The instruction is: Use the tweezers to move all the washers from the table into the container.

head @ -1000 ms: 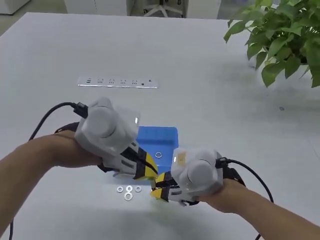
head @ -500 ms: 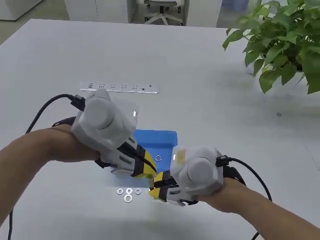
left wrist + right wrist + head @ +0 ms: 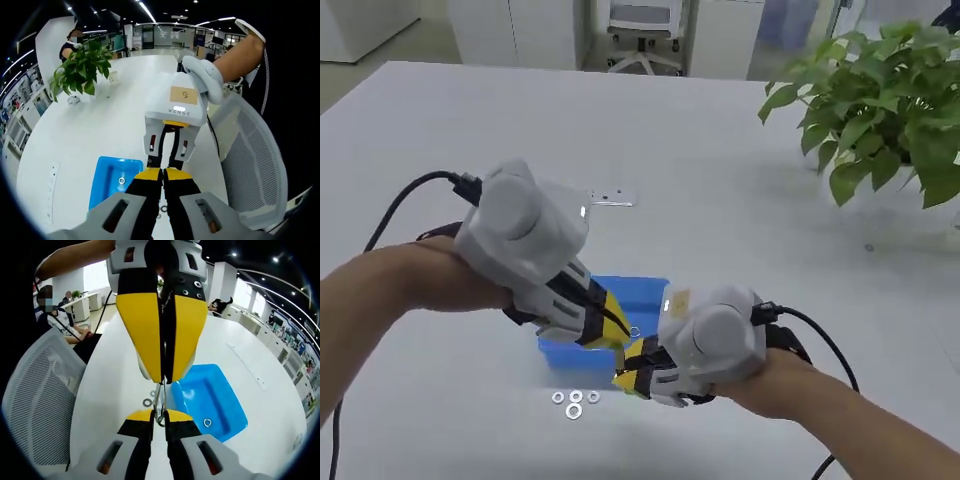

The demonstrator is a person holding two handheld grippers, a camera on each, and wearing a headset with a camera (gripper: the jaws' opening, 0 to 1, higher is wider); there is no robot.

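The washers (image 3: 574, 402) lie in a little bunch on the table (image 3: 740, 220), just in front of the blue container (image 3: 645, 293). A lone washer (image 3: 207, 422) sits on the blue floor inside. So I think the job is partly done and more washers wait.

The tweezers (image 3: 159, 396) are thin and shiny. They run from my left gripper (image 3: 162, 173) down to my right gripper (image 3: 160, 416). The left jaws are pressed tight on the top part of the tweezers. The right jaws are close together with the low end of the tweezers between them, and they look clamped on it.

I think I am at the step of aiming the tweezers at the next washer. Next, I judge, the tip must go down to the bunch, pinch one washer by its edge, and lift it gently over the blue wall.

The right gripper view gives me the tweezers themselves, with two washers on the table just under them by the container's corner. The head view gives me the whole bunch, both grippers meeting tip to tip above it, and a green plant (image 3: 880, 110) far off. The left gripper view gives me the right gripper facing mine and a mesh chair (image 3: 250, 160).
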